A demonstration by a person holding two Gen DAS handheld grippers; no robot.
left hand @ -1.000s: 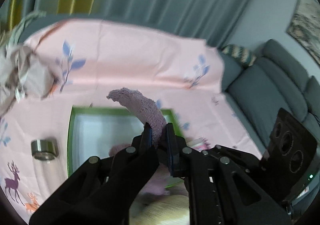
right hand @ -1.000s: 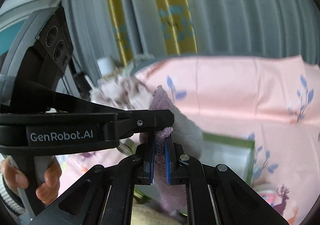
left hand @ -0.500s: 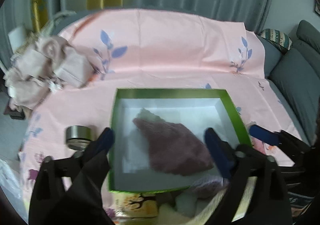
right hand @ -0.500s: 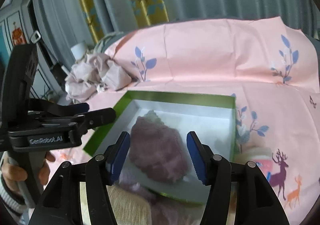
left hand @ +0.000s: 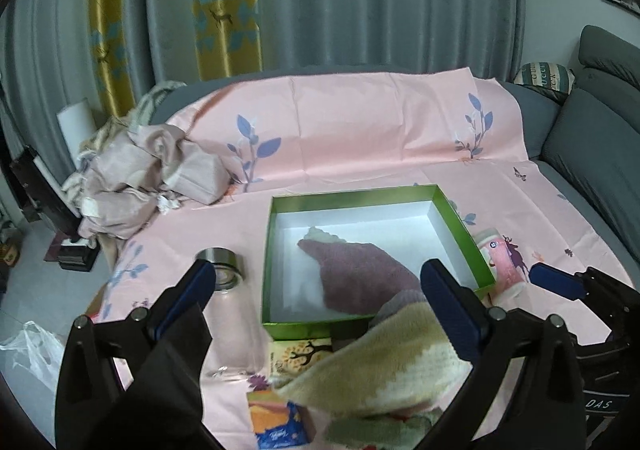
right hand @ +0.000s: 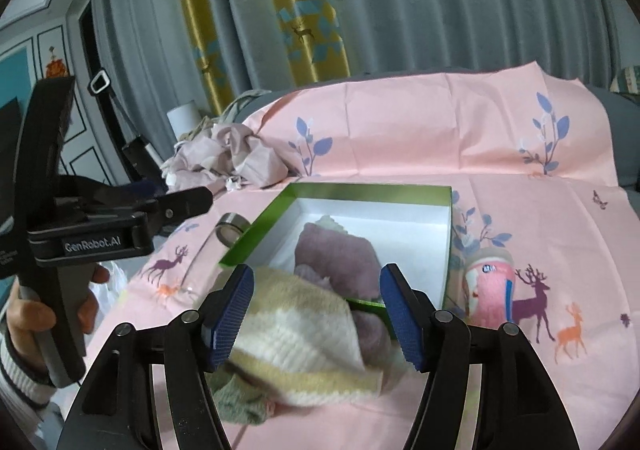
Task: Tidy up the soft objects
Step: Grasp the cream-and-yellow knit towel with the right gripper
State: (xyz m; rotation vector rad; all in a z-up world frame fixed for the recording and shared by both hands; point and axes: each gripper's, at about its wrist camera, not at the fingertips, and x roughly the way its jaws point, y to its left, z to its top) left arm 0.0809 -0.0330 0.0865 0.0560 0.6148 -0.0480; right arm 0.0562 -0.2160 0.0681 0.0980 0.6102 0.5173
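Note:
A mauve fuzzy sock (left hand: pixel 360 274) lies folded in the green box with a white inside (left hand: pixel 280 202); both also show in the right wrist view, the sock (right hand: pixel 336 254) in the box (right hand: pixel 448 246). A cream and yellow striped sock (left hand: pixel 400 354) lies in front of the box, over another mauve piece; the right wrist view shows it too (right hand: pixel 296 330). My left gripper (left hand: pixel 320 286) is open and empty above the box's near edge. My right gripper (right hand: pixel 316 310) is open and empty, just above the striped sock.
A glass bottle with a steel cap (left hand: pixel 224 290) lies left of the box. A pink tube (right hand: pixel 490 282) lies right of it. Small printed cartons (left hand: pixel 280 422) sit at the front. Crumpled cloth (left hand: pixel 140 178) is piled at the far left. A grey sofa (left hand: pixel 592 154) is on the right.
Both grippers were shut on the mauve sock a second ago. They opened, the sock dropped into the box, and both grippers have pulled back toward the front.

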